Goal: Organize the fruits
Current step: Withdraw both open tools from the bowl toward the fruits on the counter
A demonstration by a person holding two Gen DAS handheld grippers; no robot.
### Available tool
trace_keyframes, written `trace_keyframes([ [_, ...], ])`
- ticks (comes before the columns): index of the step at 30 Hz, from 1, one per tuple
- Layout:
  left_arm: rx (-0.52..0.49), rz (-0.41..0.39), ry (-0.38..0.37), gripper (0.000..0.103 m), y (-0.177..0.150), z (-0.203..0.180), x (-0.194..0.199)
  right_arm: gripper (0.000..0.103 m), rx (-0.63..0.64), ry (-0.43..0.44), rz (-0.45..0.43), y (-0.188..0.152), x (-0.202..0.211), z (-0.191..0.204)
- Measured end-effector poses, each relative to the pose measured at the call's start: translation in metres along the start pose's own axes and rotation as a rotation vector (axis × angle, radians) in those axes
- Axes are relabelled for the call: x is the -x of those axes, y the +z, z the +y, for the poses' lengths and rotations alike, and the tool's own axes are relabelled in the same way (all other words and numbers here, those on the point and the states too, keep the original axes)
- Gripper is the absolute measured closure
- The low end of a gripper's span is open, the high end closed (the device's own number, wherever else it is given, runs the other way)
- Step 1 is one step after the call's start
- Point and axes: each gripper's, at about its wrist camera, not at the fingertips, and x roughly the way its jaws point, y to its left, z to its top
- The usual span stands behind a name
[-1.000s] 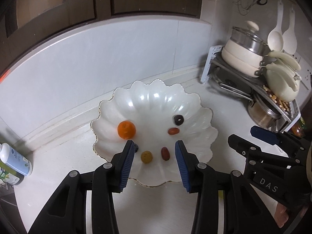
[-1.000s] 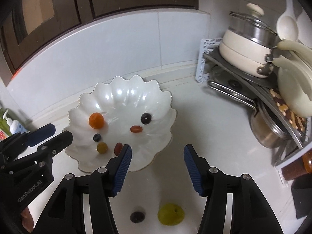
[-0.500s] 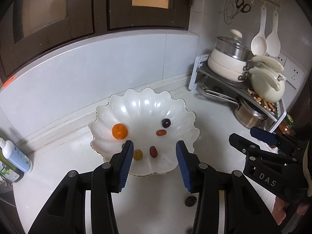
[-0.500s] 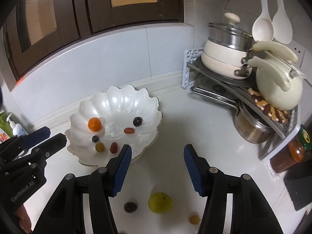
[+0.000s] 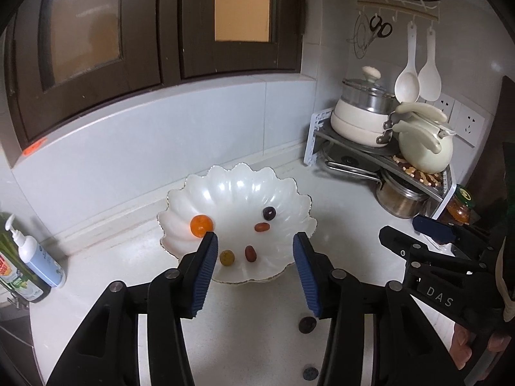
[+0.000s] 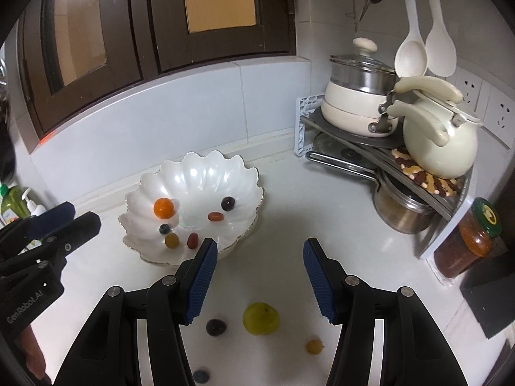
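Note:
A white scalloped bowl [image 5: 238,180] [image 6: 193,167] holds an orange [image 6: 163,207], a dark grape [image 6: 228,203], a red tomato [image 6: 215,216], a blueberry [image 6: 164,228] and two small fruits by its near rim. My left gripper [image 5: 255,237] hovers over that near rim, its jaws opening with nothing between them. My right gripper [image 6: 260,244] stands open and empty above the counter, right of the bowl. Loose on the counter below it lie a green fruit [image 6: 260,318], a dark grape [image 6: 215,327], a small yellow fruit [image 6: 314,346] and a blueberry [image 6: 201,375].
A corner rack [image 6: 370,148] with pots and a cream kettle [image 6: 437,148] fills the right side. A jar [image 6: 478,234] stands beside it. Soap bottles [image 5: 35,257] stand at the far left. Spoons and scissors hang on the wall behind.
Both grippers have drawn back and up from the bowl, which now looks smaller. More loose fruit on the counter has come into view. The left jaws stand slightly wider.

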Motion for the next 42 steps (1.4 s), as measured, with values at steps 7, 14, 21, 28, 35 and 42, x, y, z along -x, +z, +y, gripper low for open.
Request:
trace_keyframes([
  [7, 0.013, -0.008, -0.032, 0.054, -0.012, -0.006, 0.017, 0.046, -0.017, -0.002, -0.028, -0.009, 0.018, -0.008],
  [14, 0.035, 0.002, -0.038, 0.054, -0.027, -0.009, 0.027, 0.046, -0.021, -0.022, -0.044, -0.024, 0.029, -0.011],
  [21, 0.02, -0.019, -0.004, 0.054, -0.042, -0.016, 0.039, 0.046, -0.04, -0.021, -0.053, -0.039, 0.037, -0.015],
  [28, 0.018, -0.03, -0.003, 0.054, -0.059, -0.023, 0.045, 0.046, -0.033, -0.044, -0.099, -0.051, 0.049, -0.018],
  [35, 0.025, -0.024, 0.009, 0.054, -0.079, -0.028, 0.046, 0.046, -0.004, -0.067, -0.13, -0.062, 0.056, -0.018],
  [42, 0.035, -0.027, 0.037, 0.054, -0.095, -0.034, 0.045, 0.046, 0.0, -0.063, -0.119, -0.078, 0.052, -0.023],
])
